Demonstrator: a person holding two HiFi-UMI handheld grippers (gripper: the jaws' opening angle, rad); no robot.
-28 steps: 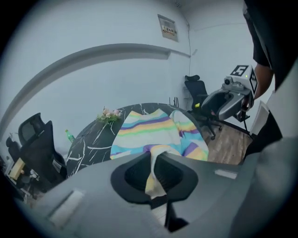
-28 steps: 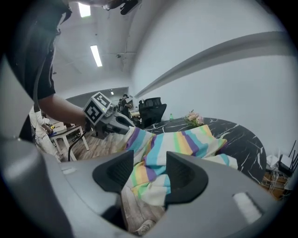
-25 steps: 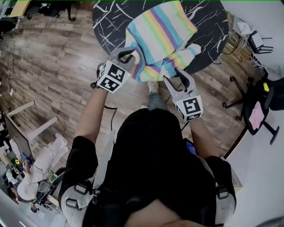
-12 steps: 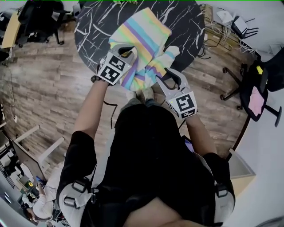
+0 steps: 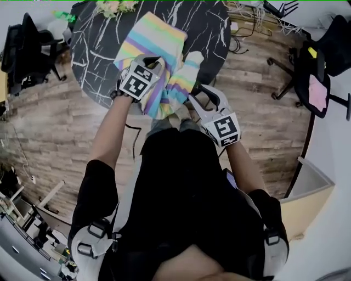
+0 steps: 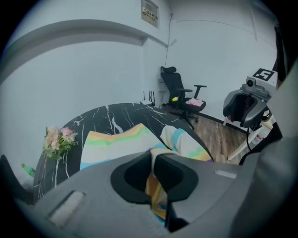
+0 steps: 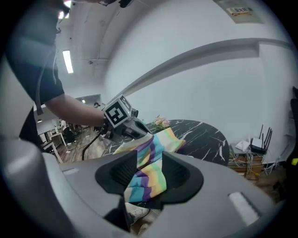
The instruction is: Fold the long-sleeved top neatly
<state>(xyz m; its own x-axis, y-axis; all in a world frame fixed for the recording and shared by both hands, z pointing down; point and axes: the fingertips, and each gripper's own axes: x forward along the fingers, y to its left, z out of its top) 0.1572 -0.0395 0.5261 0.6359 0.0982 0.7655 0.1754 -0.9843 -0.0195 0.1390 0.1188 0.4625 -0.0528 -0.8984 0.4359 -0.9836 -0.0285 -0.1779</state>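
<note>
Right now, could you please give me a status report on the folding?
Left tool shut on striped top. Right tool just closing, hanging fold between its jaws, not gripped. Flowers apart, far edge of table.

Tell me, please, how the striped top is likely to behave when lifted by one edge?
Probably floppy: where the left tongs pinch the top, it bunches into folds, and its near part droops over the table edge. Likely light for its size, since the cloth looks thin where pinched. It may drag and wrinkle rather than slide flat.
</note>
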